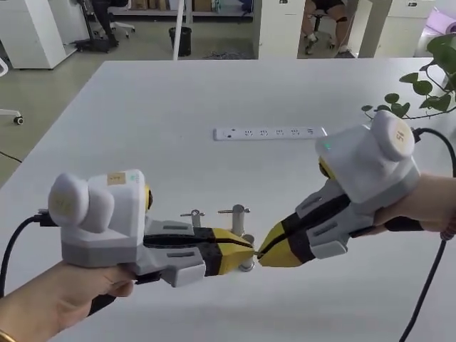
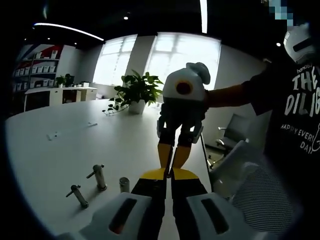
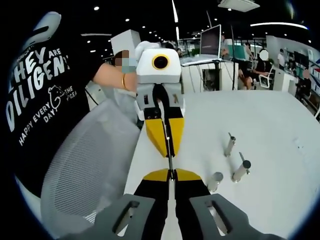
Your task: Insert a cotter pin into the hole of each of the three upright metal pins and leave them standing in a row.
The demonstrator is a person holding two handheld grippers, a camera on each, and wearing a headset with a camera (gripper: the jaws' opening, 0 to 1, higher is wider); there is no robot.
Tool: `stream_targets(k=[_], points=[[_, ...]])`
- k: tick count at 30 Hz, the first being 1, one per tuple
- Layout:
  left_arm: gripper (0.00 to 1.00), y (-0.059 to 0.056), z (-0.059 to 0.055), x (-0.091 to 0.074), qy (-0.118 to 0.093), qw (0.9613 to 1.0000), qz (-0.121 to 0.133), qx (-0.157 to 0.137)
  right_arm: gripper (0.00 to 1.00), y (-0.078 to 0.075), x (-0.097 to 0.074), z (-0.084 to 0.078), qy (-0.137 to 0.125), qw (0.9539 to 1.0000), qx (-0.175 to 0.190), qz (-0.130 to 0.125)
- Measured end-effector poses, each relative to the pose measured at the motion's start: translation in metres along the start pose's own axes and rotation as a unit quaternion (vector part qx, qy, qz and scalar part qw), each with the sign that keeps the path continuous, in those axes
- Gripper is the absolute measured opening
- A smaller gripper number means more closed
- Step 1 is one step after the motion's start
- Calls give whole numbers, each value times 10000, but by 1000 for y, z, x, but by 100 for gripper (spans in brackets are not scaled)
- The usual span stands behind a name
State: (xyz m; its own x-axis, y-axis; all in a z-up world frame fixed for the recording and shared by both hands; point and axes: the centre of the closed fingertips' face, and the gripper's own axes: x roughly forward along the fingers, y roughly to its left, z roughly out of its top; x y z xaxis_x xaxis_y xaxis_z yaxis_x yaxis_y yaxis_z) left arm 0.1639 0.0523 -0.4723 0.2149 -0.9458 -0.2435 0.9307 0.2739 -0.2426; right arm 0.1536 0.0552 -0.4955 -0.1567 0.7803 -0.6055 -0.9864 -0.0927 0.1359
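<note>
**Head view first: both claws closed, nose to nose by the plain pin**

Head view:
- The left claw [image 1: 248,249] and right claw [image 1: 262,255] meet tip to tip low over the white counter [image 1: 214,92]. Each pair of yellow-tipped jaws is pressed together.
- Can't tell if the tips actually touch.
- The short plain silver metal pin [image 1: 246,266] sits right at the meeting point, mostly hidden by the jaws.
- Beyond it, the middle silver metal pin [image 1: 239,212] and the far-left silver metal pin [image 1: 194,216] stand upright, each with a thin cross-piece through its top.
- A white power strip [image 1: 271,133] lies further back, and a green leafy plant [image 1: 427,78] is at the right edge.

Left gripper view:
- The left claw [image 2: 169,173] is closed, with the right claw [image 2: 171,167] facing it just past the tips.
- All three pins stand beside the jaws, and the short plain silver metal pin [image 2: 124,184] is closest to them.
- A person's dark printed T-shirt [image 2: 300,105] is at the right.

Right gripper view:
- The right claw [image 3: 170,175] is closed.
- A thin dark line runs from its tips to the left claw [image 3: 167,154]. It's too fine to tell what it is or which claw grips it.
- The short plain silver metal pin [image 3: 215,181] is just beside the tips, with the other two further out.
</note>
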Motion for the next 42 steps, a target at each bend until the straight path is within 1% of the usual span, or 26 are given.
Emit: stream_targets(k=[6, 11, 15, 20, 24, 25, 27, 31, 32, 33, 37, 41, 42], points=[[1, 2, 1, 0, 18, 10000, 60, 75, 0, -2, 1, 0, 151, 9997, -198, -41], [2, 6, 0, -1, 43, 9998, 160, 129, 0, -2, 2, 1, 317, 9988, -361, -105], [3, 9, -1, -2, 87, 9994, 264, 215, 0, -6, 1, -5, 489, 9976, -463, -183], [9, 16, -4, -4, 145, 9984, 447, 302, 0, -11, 1, -13, 720, 9958, -501, -264], [10, 20, -7, -5, 217, 9977, 552, 323, 0, -17, -1, -20, 845, 9945, -487, -377], [10, 22, -10, -5, 280, 9970, 619, 362, 0, -20, -2, -23, 932, 9936, -467, -431], [11, 25, -13, -4, 339, 9960, 718, 405, 0, -25, -3, -29, 1047, 9920, -486, -512], [14, 30, -19, -3, 405, 9945, 863, 441, 0, -32, -6, -40, 1249, 9893, -415, -628], [15, 31, -20, -2, 426, 9933, 942, 517, 0, -34, -7, -42, 1304, 9884, -391, -667], [16, 32, -21, -2, 439, 9929, 956, 550, 0, -35, -8, -45, 1359, 9875, -407, -689], [18, 33, -25, 1, 465, 9925, 999, 526, 0, -38, -9, -51, 1521, 9848, -384, -744], [20, 38, -29, 3, 486, 9912, 1133, 491, 0, -43, -9, -57, 1646, 9825, -365, -787], [21, 40, -31, 4, 486, 9902, 1215, 491, 0, -46, -9, -61, 1753, 9803, -392, -818]])
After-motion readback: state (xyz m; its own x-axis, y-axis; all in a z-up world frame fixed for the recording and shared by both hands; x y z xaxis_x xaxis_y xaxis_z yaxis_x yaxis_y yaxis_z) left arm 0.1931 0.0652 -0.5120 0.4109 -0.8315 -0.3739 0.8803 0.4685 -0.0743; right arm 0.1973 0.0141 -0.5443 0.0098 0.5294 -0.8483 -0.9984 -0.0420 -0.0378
